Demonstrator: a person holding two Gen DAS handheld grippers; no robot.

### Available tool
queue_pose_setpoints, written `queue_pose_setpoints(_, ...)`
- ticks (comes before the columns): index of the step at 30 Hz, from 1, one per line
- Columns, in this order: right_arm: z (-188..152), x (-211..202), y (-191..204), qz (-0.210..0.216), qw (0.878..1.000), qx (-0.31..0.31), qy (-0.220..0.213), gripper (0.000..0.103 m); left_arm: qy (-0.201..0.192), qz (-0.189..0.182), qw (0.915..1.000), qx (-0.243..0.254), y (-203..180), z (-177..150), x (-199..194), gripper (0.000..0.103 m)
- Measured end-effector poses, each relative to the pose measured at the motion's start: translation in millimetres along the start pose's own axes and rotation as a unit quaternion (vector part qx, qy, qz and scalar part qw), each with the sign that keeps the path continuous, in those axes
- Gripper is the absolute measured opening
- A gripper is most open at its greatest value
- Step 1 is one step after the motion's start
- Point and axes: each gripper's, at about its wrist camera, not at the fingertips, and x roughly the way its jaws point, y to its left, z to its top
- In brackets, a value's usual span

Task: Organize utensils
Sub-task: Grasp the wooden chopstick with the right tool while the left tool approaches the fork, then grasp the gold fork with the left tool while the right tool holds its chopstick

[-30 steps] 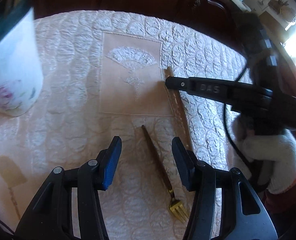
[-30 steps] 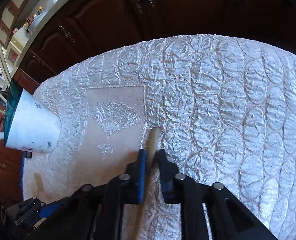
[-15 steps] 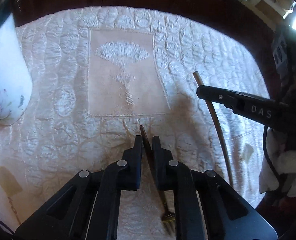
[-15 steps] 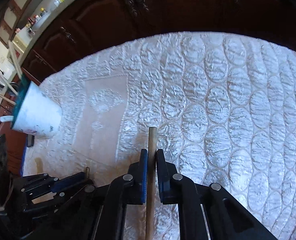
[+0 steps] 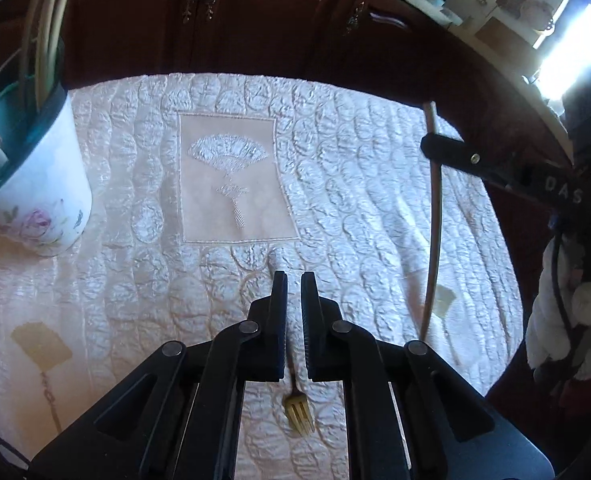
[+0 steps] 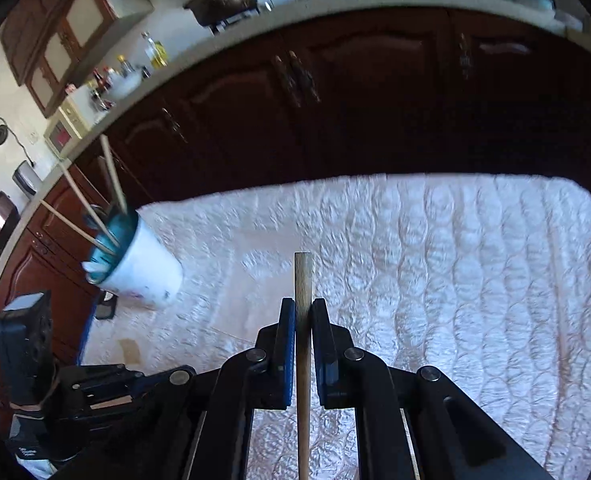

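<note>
**Both grippers loaded, cup off to the left**

Cup [image 5: 35, 184] stands at my left on the tablecloth [image 5: 375, 184], nearer my left gripper [image 5: 294, 292]. Right gripper [image 6: 303, 316] is clamped on the wooden stick [image 6: 303, 276], which runs along its fingers. Left is pinched on the fork [image 5: 298, 410], tines trailing back towards the camera.

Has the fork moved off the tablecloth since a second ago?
Yes. The fork lay flat on the tablecloth; now the left gripper, shut on its handle, has raised it, prongs hanging down.
</note>
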Motion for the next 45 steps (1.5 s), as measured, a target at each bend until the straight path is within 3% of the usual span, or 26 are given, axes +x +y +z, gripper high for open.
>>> queue_pose_setpoints(10, 3.5, -24.9, 5.9, -0.006, 1.0, -0.005, -0.02, 0.007, -0.021, 0.004, 0.9997, 0.012, -3.5, -2.9, -20.5, 0.005)
queue_pose_setpoints(26, 2.9, -30.9, 5.4, -0.009, 1.0, -0.003, -0.027, 0.007, 0.017, 0.008, 0.9993, -0.032, 20.9, -7.6, -2.1, 0.005)
queue_pose_setpoints(28, 2.0, -31.9, 2.9, -0.007, 1.0, 0.0, -0.028, 0.007, 0.028, 0.006, 0.9985, -0.047, 24.9, -8.1, 2.6, 0.009)
queue_pose_setpoints(30, 0.6, -31.7, 2.1, -0.006, 1.0, 0.001, -0.028, 0.007, 0.033, 0.007, 0.9979, -0.055, 28.0, -8.6, 6.8, 0.025)
queue_pose_setpoints(32, -0.2, -31.3, 0.1, -0.006, 1.0, 0.003, -0.029, 0.007, 0.039, 0.009, 0.9973, -0.061, 30.5, -9.4, 12.5, 0.034)
queue_pose_setpoints(40, 0.0, -26.3, -6.0, -0.004, 1.0, 0.011, -0.025, 0.007, 0.062, 0.025, 0.9953, -0.07, 34.0, -1.7, 47.2, 0.035)
queue_pose_setpoints(45, 3.3, -23.3, -2.2, -0.003, 1.0, 0.007, -0.022, 0.007, 0.087, 0.043, 0.995, -0.024, 13.4, 7.1, 77.3, 0.031)
